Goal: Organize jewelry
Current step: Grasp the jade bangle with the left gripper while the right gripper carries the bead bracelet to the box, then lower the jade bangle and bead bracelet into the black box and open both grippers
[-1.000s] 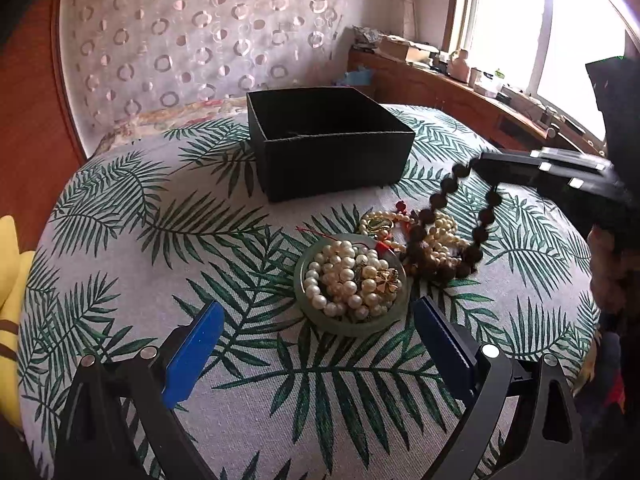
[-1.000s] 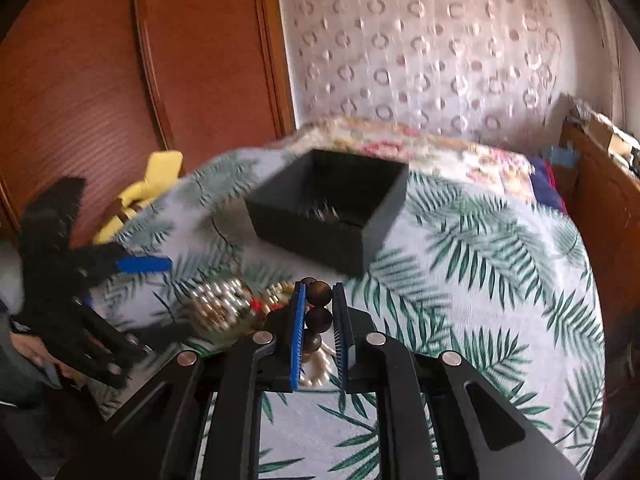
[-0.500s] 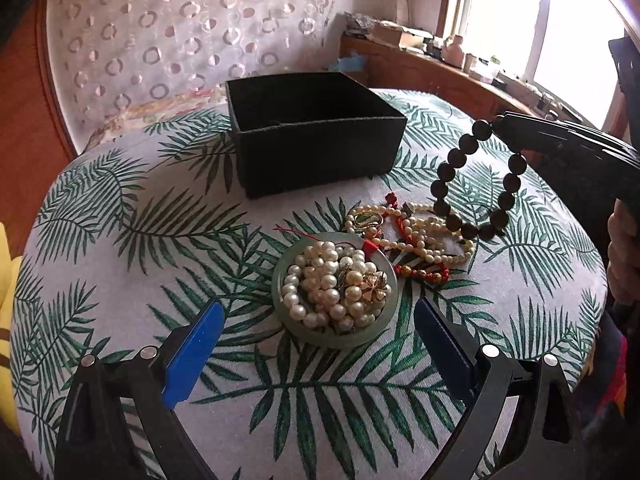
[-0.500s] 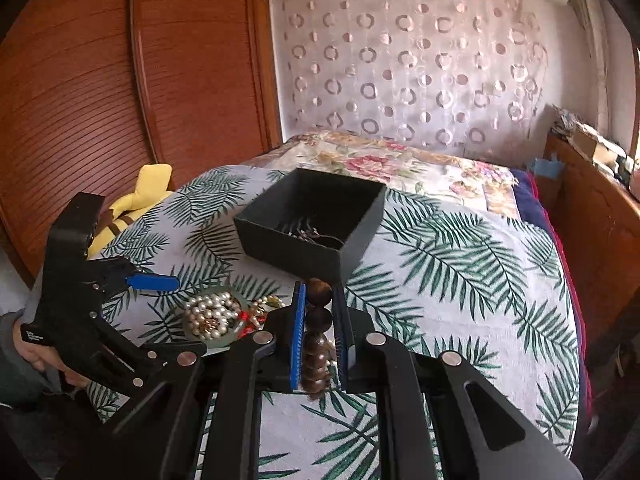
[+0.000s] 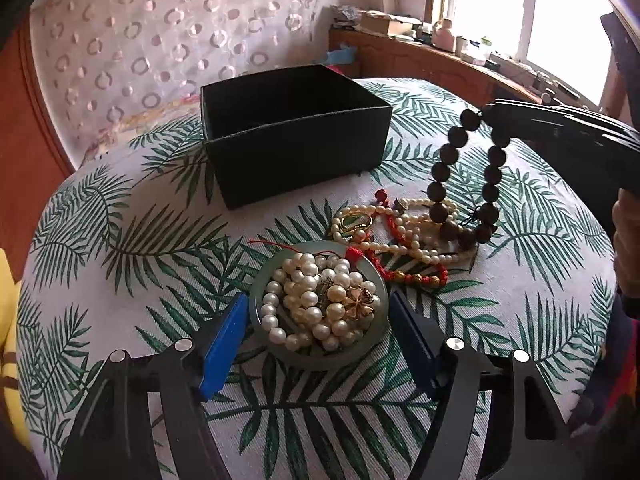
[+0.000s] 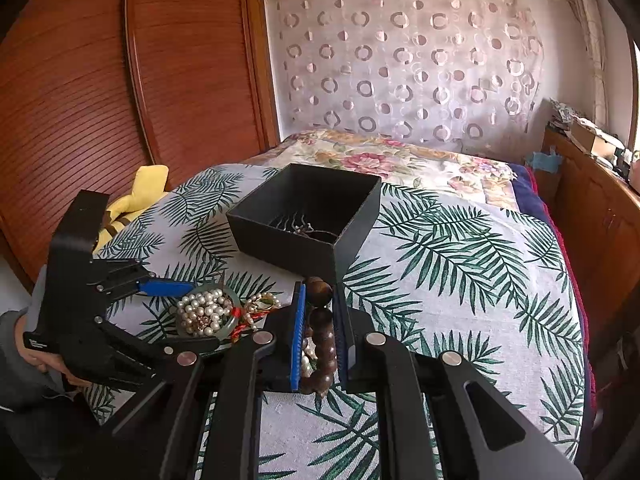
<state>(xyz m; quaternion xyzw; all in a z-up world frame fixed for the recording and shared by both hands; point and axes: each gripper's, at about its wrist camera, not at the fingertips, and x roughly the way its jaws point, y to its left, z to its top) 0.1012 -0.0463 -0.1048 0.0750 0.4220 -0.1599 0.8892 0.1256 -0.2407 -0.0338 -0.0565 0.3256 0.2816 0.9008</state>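
Note:
My right gripper point(image 6: 319, 304) is shut on a dark wooden bead bracelet point(image 5: 460, 184), which hangs from it above a heap of pearl and red bead strings point(image 5: 404, 236). The bracelet also shows in the right wrist view point(image 6: 320, 344). My left gripper point(image 5: 316, 320) is open, its blue pads on either side of a green jade bangle point(image 5: 320, 354) filled with a pearl strand point(image 5: 316, 300). An open black box point(image 5: 292, 132) stands beyond on the leaf-print cloth; it holds some dark jewelry point(image 6: 304, 228).
The round table point(image 5: 120, 248) has a leaf-print cloth. A bed with a floral cover point(image 6: 400, 160) lies behind it. A wooden sill with clutter point(image 5: 440, 52) is at the right, a yellow cushion point(image 6: 140, 188) at the left edge.
My right gripper has lifted the wooden bracelet off the heap. My left gripper has moved forward and lower, so its fingers now flank the jade bangle.

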